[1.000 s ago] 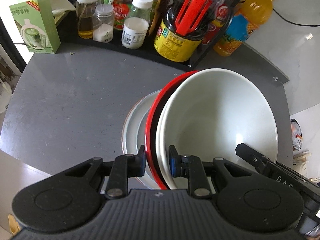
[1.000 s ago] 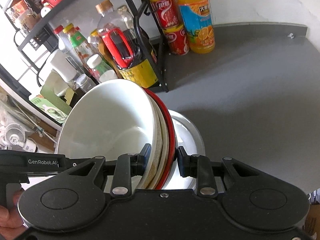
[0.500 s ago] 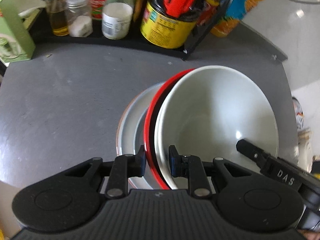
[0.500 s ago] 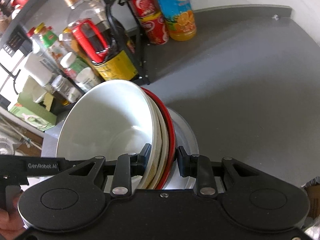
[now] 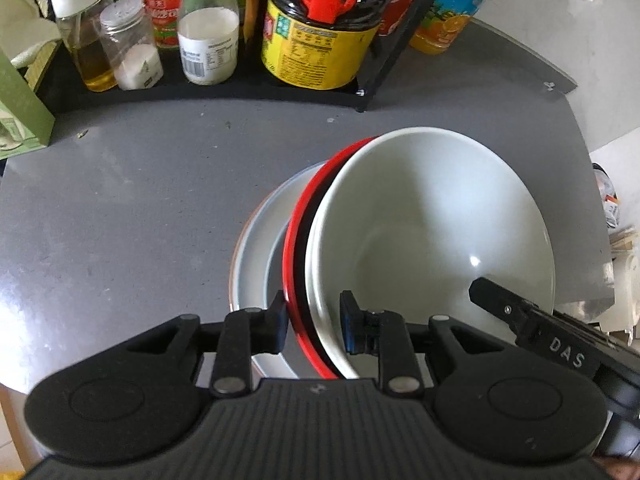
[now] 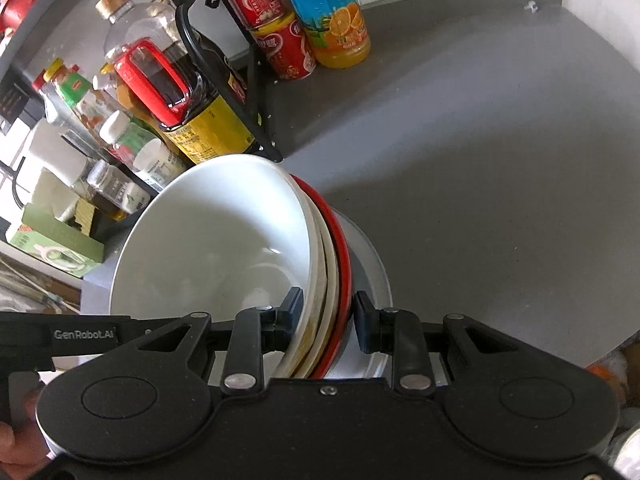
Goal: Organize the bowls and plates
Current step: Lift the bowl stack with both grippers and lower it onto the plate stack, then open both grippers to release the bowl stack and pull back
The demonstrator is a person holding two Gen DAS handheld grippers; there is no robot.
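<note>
You can read "GenRobot.AI" on the left tongs [image 6: 84, 335], "DAS" on the right tongs [image 5: 566, 352], and "大果" on the orange juice bottle [image 6: 334, 12].

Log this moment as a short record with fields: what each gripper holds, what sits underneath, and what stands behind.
left gripper: shut on the bowl stack rim
right gripper: shut on the opposite rim
bowl stack: white bowl on top, red bowl nested under it
below: pale plate on the grey counter
behind: rack with soy sauce jug and orange drink bottle
</note>
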